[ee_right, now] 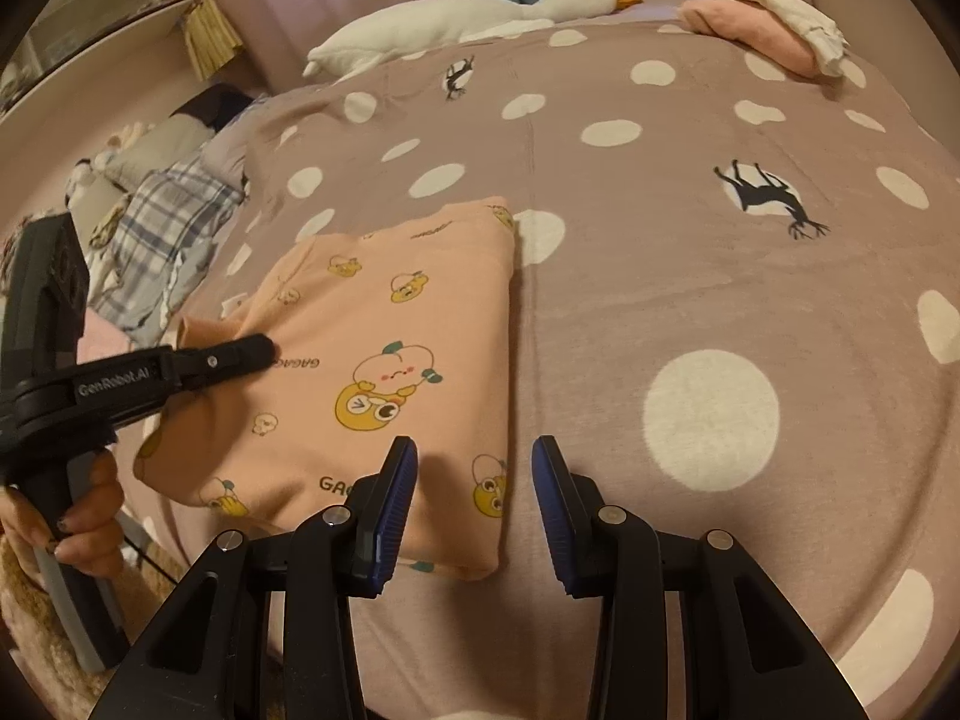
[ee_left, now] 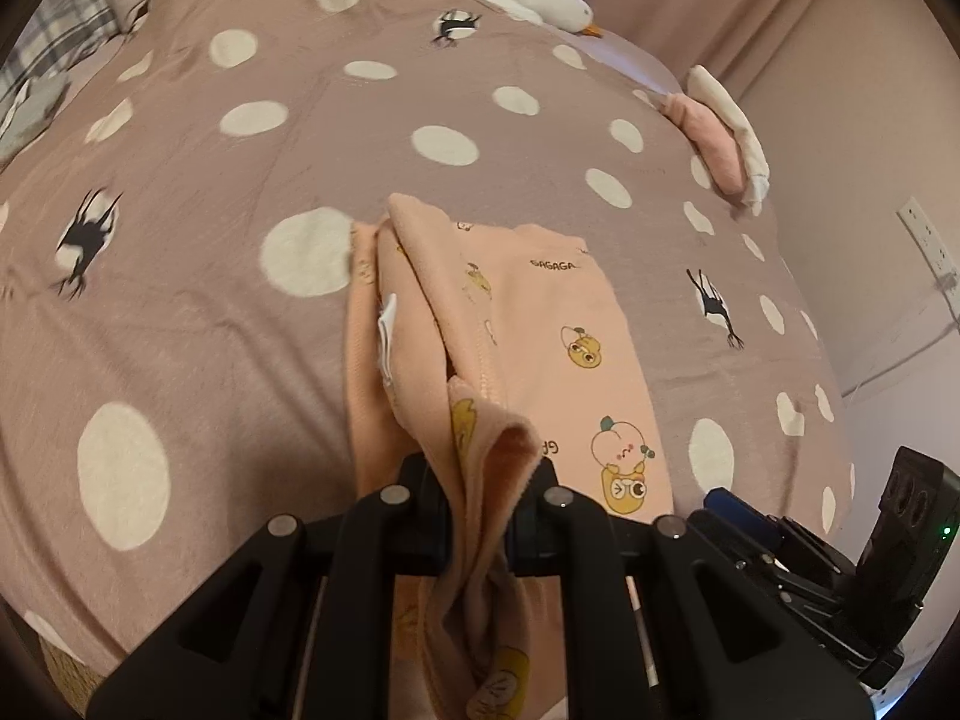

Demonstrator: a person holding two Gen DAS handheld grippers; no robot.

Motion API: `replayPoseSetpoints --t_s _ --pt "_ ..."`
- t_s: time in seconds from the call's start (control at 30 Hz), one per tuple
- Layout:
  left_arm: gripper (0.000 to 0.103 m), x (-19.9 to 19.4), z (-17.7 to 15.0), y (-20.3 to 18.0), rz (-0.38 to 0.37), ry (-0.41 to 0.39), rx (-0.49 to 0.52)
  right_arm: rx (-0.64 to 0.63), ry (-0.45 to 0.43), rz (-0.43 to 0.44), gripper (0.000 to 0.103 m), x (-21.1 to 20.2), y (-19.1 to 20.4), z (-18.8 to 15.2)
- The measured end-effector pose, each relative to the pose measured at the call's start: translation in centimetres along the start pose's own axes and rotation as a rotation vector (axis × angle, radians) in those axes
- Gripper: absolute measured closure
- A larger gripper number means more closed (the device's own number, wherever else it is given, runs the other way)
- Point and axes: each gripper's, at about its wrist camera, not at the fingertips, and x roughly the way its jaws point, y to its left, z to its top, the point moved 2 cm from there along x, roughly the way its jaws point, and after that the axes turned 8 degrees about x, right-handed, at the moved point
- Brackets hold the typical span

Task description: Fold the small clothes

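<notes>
A peach garment (ee_left: 540, 324) printed with cartoon figures lies partly folded on the dotted mauve bedspread (ee_left: 210, 300). My left gripper (ee_left: 480, 480) is shut on a bunched fold of its left side, raised off the bed, and the cloth hangs back between the fingers. In the right wrist view the garment (ee_right: 420, 312) shows as a rectangle, with the left gripper (ee_right: 252, 351) reaching in from the left in a person's hand (ee_right: 78, 516). My right gripper (ee_right: 474, 468) stands open just above the garment's near right corner, with nothing between its blue pads (ee_right: 396, 492).
A white plush goose (ee_right: 480, 15) lies along the far edge of the bed. A stack of folded pink and white clothes (ee_right: 762, 12) sits at the far right corner. Plaid bedding (ee_right: 162, 228) is heaped at the left. A wall socket (ee_left: 927, 240) is on the right.
</notes>
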Motion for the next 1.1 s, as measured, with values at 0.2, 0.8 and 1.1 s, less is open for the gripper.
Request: replayPoseSetpoints --t_s 0.2,0.8,1.1 --pt "0.090 0.2 -0.7 0.6 0.014 0.018 -0.013 -0.022 0.004 0.004 0.064 0.2 0.7 0.0" --pt "0.072 0.1 -3.2 3.0 -0.008 0.082 -0.119 -0.035 0.024 -0.014 0.060 0.8 1.4 -0.4" --pt "0.056 0.7 -5.1 3.5 0.014 0.103 -0.137 -0.032 0.054 -0.022 0.052 1.7 1.6 -0.8"
